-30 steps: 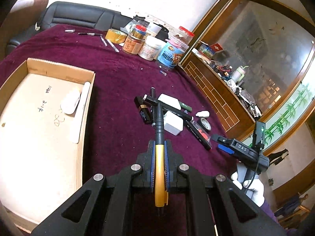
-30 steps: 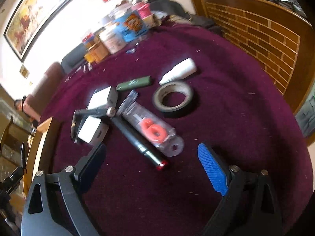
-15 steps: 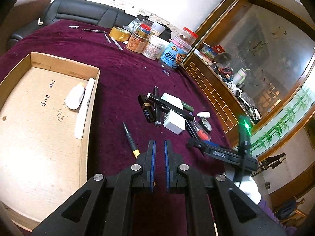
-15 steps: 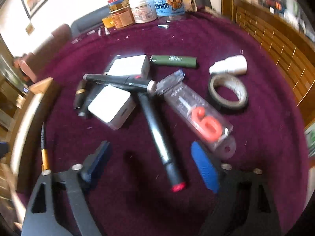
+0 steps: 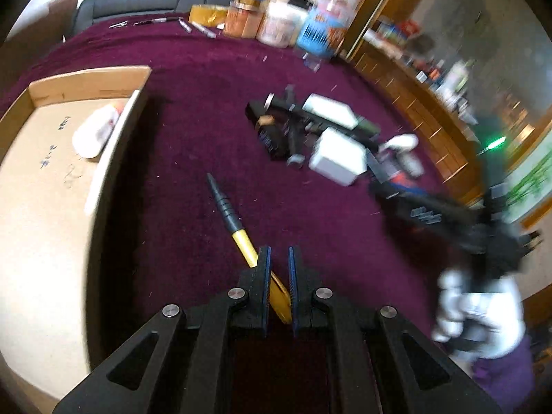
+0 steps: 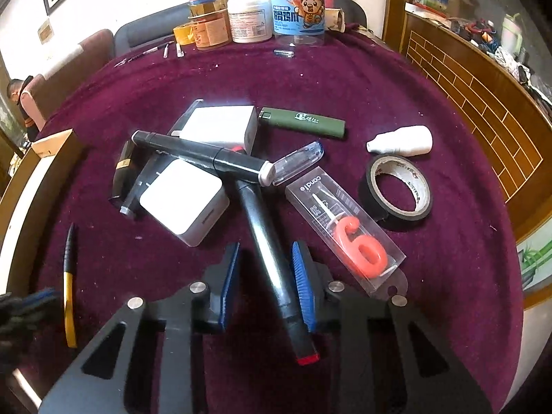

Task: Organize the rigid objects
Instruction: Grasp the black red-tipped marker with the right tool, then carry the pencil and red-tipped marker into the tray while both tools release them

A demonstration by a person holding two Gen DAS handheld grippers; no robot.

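Note:
A yellow-and-black pen (image 5: 238,231) lies on the purple cloth, its yellow end passing under and between my left gripper's (image 5: 277,258) narrowly parted fingers; it also shows in the right wrist view (image 6: 69,276). My right gripper (image 6: 265,258) is open and straddles a black marker with a red end (image 6: 272,258) that lies in the pile. The pile holds two white chargers (image 6: 184,200), a second black marker (image 6: 203,158), a green lighter (image 6: 302,122), a boxed red "6" candle (image 6: 345,227), a black tape roll (image 6: 395,191) and a small white bottle (image 6: 402,141).
A shallow cardboard tray (image 5: 51,186) at the left holds a white oval object (image 5: 95,131) and a white stick. Jars and cans (image 6: 252,17) stand at the far edge of the cloth. A wooden brick-pattern ledge (image 6: 476,96) runs along the right.
My left gripper let the yellow-and-black pen drop onto the cloth beside the tray. My right gripper came in over the pile and narrowed around the red-ended black marker.

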